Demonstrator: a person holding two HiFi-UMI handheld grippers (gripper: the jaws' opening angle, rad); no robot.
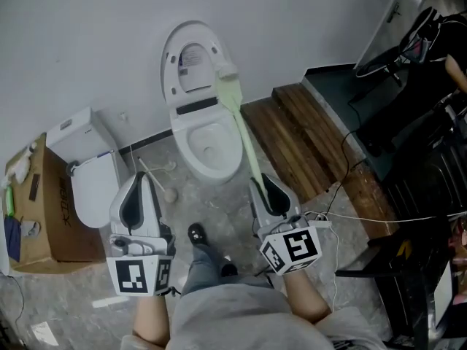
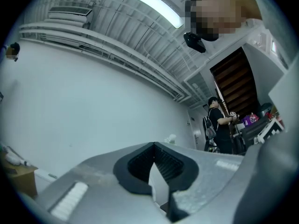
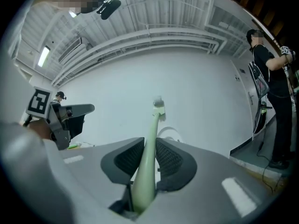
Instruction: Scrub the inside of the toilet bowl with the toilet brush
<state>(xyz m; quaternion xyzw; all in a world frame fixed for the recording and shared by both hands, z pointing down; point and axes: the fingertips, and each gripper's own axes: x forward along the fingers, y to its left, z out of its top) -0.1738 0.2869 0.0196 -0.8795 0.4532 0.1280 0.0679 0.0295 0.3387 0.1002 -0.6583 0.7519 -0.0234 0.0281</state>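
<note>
Concrete floor (image 1: 226,204), white wall. Toilet bowl (image 1: 211,152) open, lid (image 1: 191,57) up. Right gripper (image 1: 259,184) pinching pale-green toilet brush (image 1: 244,138) handle; head at bowl's 12 o'clock, before lid. Left gripper (image 1: 139,177) jaws pressed together, empty. Lid sticker print illegible.

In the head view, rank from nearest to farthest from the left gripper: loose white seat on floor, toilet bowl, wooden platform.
1. Loose white seat, just left of the left gripper.
2. Toilet bowl, ahead and right.
3. Wooden platform, far right.
</note>
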